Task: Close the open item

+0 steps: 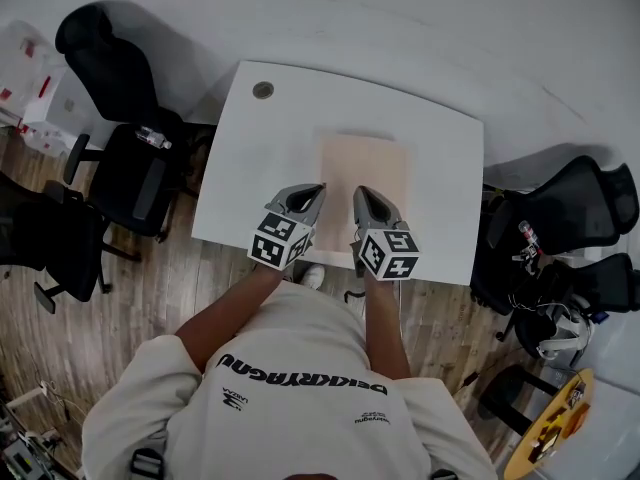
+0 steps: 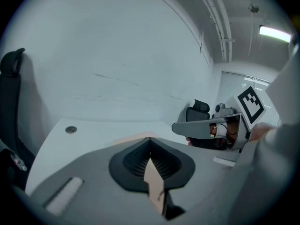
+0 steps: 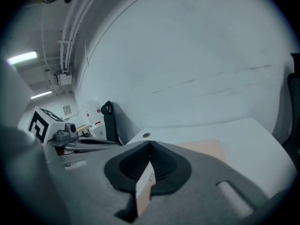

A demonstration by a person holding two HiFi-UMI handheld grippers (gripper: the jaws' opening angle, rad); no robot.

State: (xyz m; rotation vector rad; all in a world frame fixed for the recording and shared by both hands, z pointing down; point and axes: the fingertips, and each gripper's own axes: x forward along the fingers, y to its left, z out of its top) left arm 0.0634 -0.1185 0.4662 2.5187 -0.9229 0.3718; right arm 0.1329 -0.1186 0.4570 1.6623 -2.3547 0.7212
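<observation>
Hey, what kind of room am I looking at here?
Most likely an office or lab workroom: a white table bearing a beige flat item, black swivel chairs on both sides of it on a wood-look floor, and exposed ceiling pipes with strip lights.

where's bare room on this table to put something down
Widest bare patch: the left part of the white table, between the beige flat item and the left edge, nearer than the round grommet. Narrower strips lie right of the item and behind it. Crowded at the near edge, where left gripper and right gripper grip the item.
</observation>
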